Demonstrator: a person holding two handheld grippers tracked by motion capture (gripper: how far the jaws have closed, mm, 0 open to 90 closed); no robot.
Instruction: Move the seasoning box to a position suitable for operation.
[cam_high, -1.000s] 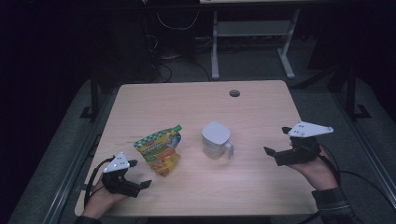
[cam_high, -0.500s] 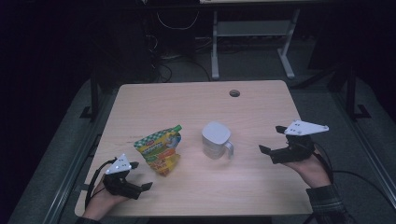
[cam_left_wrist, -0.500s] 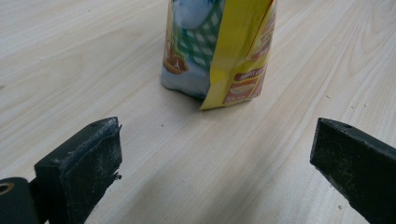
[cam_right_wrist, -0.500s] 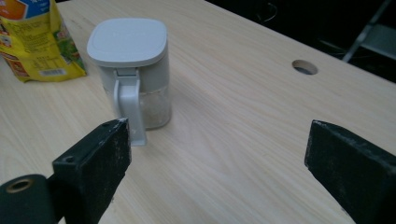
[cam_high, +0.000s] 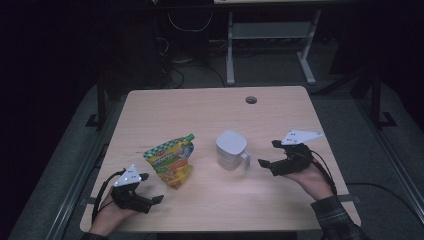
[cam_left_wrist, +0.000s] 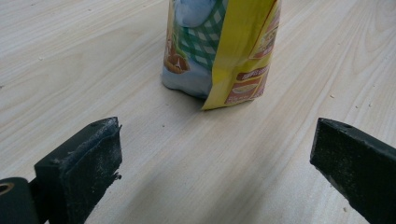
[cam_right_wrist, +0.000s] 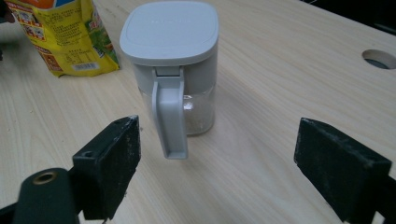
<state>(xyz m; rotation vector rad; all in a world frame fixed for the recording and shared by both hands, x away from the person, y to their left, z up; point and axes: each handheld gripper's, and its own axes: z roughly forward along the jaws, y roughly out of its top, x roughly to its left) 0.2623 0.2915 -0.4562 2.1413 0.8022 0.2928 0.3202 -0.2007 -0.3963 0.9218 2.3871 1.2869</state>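
From above, the right gripper (cam_high: 267, 154) sits just beside the jar (cam_high: 231, 150) on the table (cam_high: 200, 107), the left gripper (cam_high: 151, 188) near the pouch (cam_high: 171, 160). Left gripper view: jaws wide, pouch untouched. Right gripper view: jaws, wide but just closing slightly, frame the jar's handle (cam_right_wrist: 169, 119); nothing is grasped yet.

Gap btw pouch (cam_high: 170, 161) & jar (cam_high: 231, 150) free; table (cam_high: 200, 107) beyond bare.

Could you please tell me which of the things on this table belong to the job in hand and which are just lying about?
In the job:
- lidded jar with a handle, faced by the open right gripper, whose jaws have just been closing slightly
- yellow snack pouch, standing before the open left gripper

Just there:
- round hole in the table
- metal frame behind
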